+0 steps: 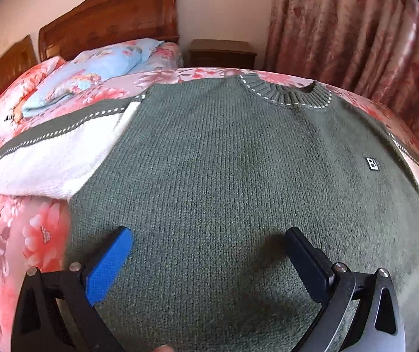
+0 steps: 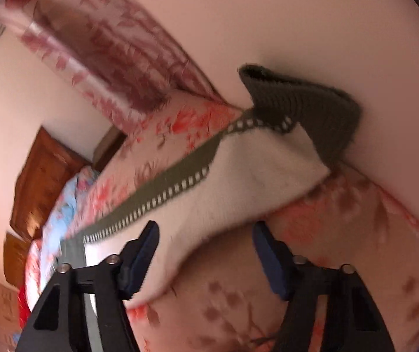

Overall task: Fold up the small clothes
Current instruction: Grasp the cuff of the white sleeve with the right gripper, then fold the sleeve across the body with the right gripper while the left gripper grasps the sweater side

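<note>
Sweater (image 1: 238, 161) is lying face up and spread flat on the bed (image 1: 19, 234), neck toward the headboard, both sleeves stretched out to the sides, so I am judging that folding is only starting: no part of it is turned over yet. I am working on the sleeve fold first. In the right wrist view I am bringing my right gripper (image 2: 206, 252) in at the white sleeve (image 2: 238, 182), whose green cuff (image 2: 312, 108) is sticking up at the far end against the wall. The jaws are standing partly open, with the sleeve's edge lying between them, but I am not seeing the pads press the cloth, so I am counting it as not yet gripped; the picture is blurred and I cannot be surer than that. My left gripper (image 1: 209, 252) is hanging wide open low over the green body of the sweater, near the hem, holding nothing, and whether its tips are touching the knit I cannot tell. The next move is calling for the right jaws to close on the sleeve, then carry it across onto the chest, while my left gripper is pinning the body so the knit is not dragging along the floral cover.
</note>
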`<state>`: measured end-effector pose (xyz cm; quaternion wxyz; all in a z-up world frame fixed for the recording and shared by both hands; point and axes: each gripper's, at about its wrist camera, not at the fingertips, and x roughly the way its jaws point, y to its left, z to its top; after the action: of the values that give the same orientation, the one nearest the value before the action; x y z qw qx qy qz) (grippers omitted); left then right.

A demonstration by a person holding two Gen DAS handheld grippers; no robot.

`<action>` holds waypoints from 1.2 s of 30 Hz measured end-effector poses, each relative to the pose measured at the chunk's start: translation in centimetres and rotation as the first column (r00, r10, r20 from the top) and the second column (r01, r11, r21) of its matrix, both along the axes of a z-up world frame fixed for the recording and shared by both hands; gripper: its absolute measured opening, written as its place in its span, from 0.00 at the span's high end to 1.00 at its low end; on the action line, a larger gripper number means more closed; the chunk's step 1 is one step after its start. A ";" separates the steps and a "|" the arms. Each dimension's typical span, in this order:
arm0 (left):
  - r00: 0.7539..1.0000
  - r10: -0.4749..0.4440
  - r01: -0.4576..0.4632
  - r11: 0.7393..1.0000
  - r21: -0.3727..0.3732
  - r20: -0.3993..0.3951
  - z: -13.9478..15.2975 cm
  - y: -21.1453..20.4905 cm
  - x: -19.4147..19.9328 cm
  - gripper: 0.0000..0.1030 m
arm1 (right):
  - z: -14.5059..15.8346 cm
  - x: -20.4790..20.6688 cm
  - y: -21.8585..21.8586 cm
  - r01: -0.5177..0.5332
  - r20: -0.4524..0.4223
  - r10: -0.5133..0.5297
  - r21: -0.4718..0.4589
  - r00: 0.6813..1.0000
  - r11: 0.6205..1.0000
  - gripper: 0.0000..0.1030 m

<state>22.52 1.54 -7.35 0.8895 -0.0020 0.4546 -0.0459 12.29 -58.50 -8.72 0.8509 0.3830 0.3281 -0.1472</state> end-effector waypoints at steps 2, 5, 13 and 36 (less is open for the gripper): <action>1.000 -0.014 0.014 1.000 -0.006 0.002 0.0 0.1 -0.2 0.00 | -0.4 0.9 -0.7 0.035 0.006 -0.035 0.025 0.999 0.999 0.62; 0.999 -0.046 0.046 0.999 0.002 0.004 0.0 0.3 -0.3 0.00 | -1.1 1.3 -1.6 0.119 0.023 -0.121 0.088 0.992 0.989 0.83; 1.000 0.010 -0.010 1.000 -0.002 0.016 0.0 0.9 -2.1 0.00 | 4.5 1.4 2.6 0.071 0.088 -0.049 -0.263 0.995 0.962 0.90; 1.000 -0.001 0.001 0.999 -0.037 0.003 0.3 1.3 -2.4 0.00 | 1.6 0.9 37.3 -0.709 -0.446 0.689 -0.691 0.572 0.141 0.74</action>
<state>20.09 2.82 -7.03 0.8900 -0.0184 0.4523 -0.0548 13.24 -21.25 -7.15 0.8849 -0.2589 0.3661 0.1260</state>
